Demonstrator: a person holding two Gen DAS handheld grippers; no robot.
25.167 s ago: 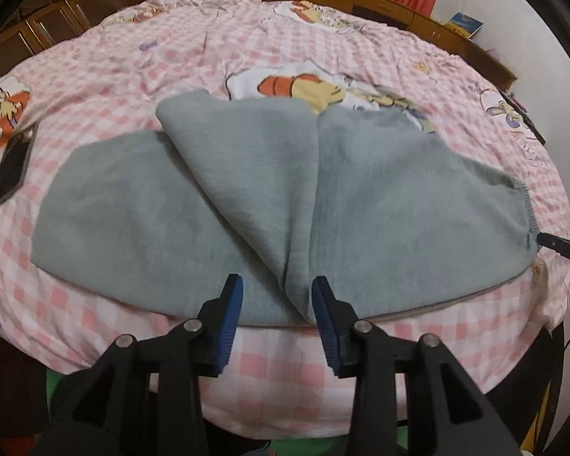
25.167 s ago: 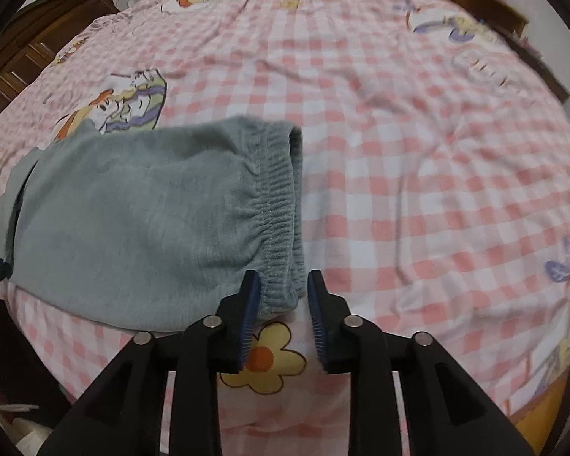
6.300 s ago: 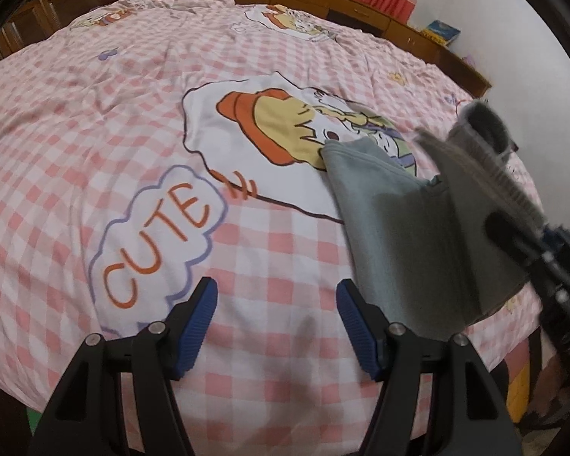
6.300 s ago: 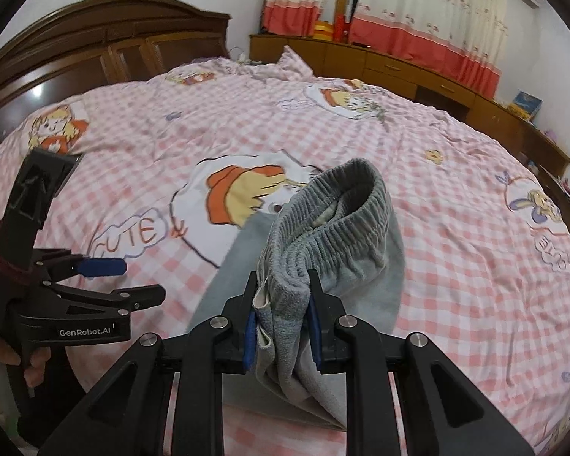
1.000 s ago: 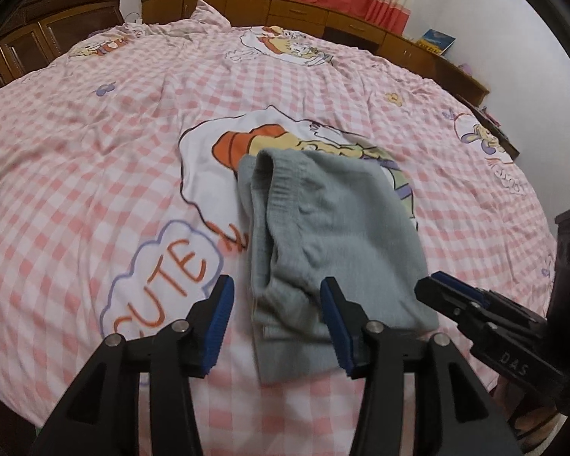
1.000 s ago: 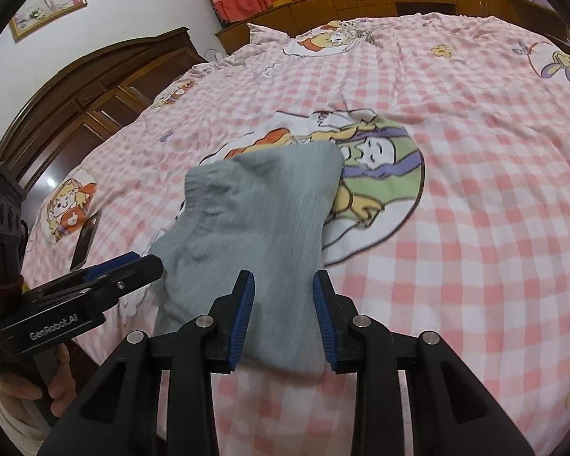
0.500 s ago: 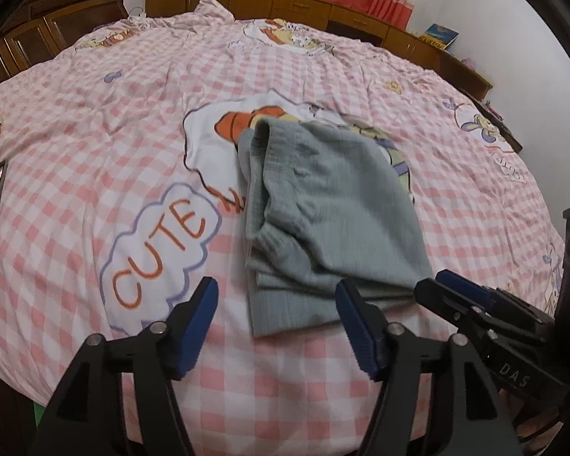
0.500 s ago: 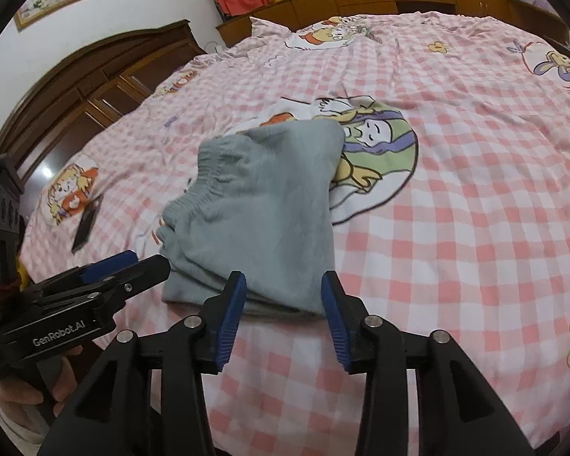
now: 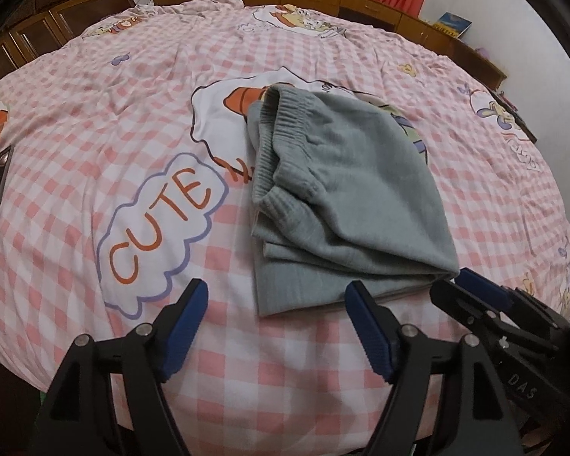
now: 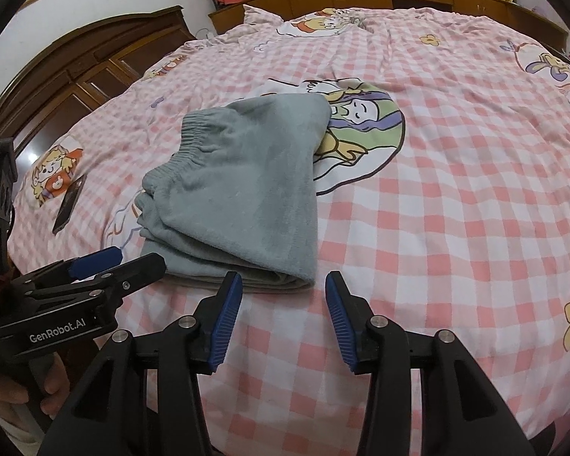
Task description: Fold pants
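Grey pants (image 9: pixel 345 190) folded into a thick bundle on the bed (image 9: pixel 95 121), both grippers released.

Lying in layers, elastic waistband on top at the left edge, over a cartoon print beside the word "CUTE". Pink checked sheet; wooden headboard (image 10: pixel 76 72), low cabinets and red curtains behind. Left gripper (image 9: pixel 275 328) spread wide, empty, just before the bundle; right gripper (image 10: pixel 283 317) likewise apart and empty. Only in the right view: full phone (image 10: pixel 69 203) on the sheet, framed picture on the wall.
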